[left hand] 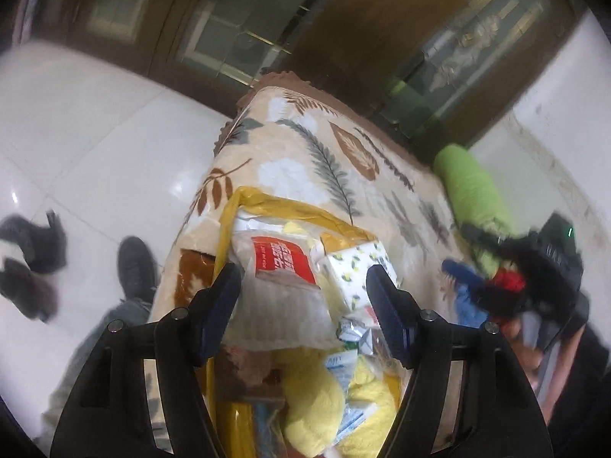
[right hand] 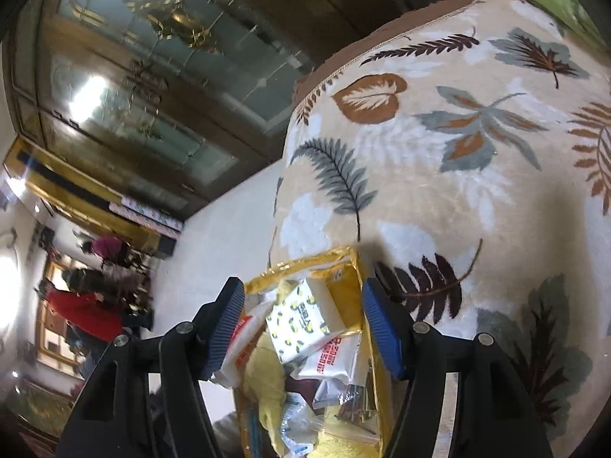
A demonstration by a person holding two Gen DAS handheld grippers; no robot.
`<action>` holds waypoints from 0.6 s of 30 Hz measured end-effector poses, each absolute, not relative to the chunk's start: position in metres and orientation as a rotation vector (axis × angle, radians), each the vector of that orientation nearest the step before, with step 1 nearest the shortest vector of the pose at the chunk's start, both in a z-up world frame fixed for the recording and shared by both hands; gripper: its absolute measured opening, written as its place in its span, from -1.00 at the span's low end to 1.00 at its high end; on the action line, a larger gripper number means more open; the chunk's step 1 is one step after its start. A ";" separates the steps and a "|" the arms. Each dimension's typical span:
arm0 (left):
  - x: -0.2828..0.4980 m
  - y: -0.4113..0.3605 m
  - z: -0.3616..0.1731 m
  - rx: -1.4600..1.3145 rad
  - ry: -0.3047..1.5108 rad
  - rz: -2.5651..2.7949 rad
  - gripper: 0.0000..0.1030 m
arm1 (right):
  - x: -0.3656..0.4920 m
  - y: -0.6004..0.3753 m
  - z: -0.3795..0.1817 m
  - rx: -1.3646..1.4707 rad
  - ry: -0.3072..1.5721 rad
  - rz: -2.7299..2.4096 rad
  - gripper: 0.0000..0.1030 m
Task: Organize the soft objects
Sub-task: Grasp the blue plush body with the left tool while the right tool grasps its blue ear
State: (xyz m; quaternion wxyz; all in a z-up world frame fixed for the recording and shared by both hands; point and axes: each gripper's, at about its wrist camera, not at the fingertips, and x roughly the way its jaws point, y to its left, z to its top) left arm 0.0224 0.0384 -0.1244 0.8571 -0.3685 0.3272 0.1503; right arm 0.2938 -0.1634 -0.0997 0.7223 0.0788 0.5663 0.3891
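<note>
A yellow bag lies open on a leaf-patterned blanket. It holds a lemon-print tissue pack, a white pack with a red label, yellow plush cloth and small wrappers. My left gripper hovers over the bag's mouth, open, with nothing pressed between its pads. In the right wrist view my right gripper is also open, above the same bag. The tissue pack, the red-labelled pack and the yellow cloth lie loose below its fingers.
A green cushion lies at the blanket's far right. Near it are a blue cloth and a red and black fluffy thing, both blurred. A person's shoe and dark boots stand on the white tiled floor. A dark glass-fronted cabinet is behind.
</note>
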 end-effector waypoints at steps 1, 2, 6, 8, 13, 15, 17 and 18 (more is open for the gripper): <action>0.026 0.034 -0.123 -0.744 0.716 0.320 0.34 | 0.296 -0.165 -0.099 0.184 1.251 0.861 0.25; 0.028 0.030 -0.123 -0.719 0.740 0.332 0.34 | 0.297 -0.166 -0.098 0.186 1.250 0.860 0.25; 0.019 0.014 -0.097 -0.740 0.637 0.261 0.34 | 0.302 -0.174 -0.094 0.217 1.242 0.854 0.25; 0.026 0.002 -0.084 -0.721 0.640 0.228 0.34 | 0.307 -0.180 -0.089 0.240 1.228 0.846 0.25; 0.066 -0.037 -0.054 -0.703 0.671 0.113 0.34 | 0.329 -0.210 -0.067 0.301 1.150 0.775 0.25; 0.086 -0.053 -0.043 -0.699 0.690 0.050 0.34 | 0.340 -0.232 -0.057 0.333 1.105 0.700 0.25; 0.112 -0.070 -0.039 -0.694 0.723 -0.004 0.34 | 0.351 -0.261 -0.048 0.361 1.049 0.572 0.25; 0.130 -0.081 -0.040 -0.677 0.767 -0.018 0.34 | 0.356 -0.276 -0.045 0.369 1.024 0.505 0.25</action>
